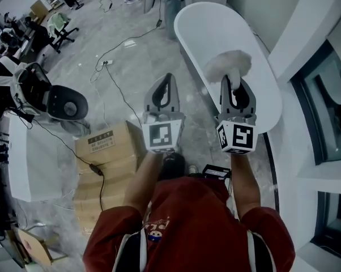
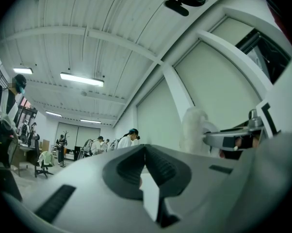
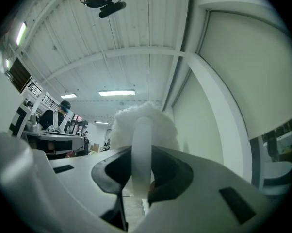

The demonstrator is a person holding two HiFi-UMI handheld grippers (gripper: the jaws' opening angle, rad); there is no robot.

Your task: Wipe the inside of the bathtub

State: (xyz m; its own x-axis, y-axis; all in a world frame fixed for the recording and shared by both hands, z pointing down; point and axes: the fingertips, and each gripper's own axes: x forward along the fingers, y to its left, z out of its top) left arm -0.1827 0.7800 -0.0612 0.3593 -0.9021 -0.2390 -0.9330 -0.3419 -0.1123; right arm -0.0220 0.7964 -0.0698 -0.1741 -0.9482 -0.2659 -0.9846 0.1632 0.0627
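Right gripper (image 3: 142, 154) clamps duster (image 3: 160, 123) handle; left gripper (image 2: 146, 149) closed.

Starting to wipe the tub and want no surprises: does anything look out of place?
Nothing looks spilled or broken. The duster sits straight in the right gripper, held over the bathtub. Only a loose cable trails across the floor to its left.

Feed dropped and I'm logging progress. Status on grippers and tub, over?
Left gripper shut, empty. Right gripper shut on white fluffy duster handle. White oval bathtub ahead, contact unclear. No obstruction seen.
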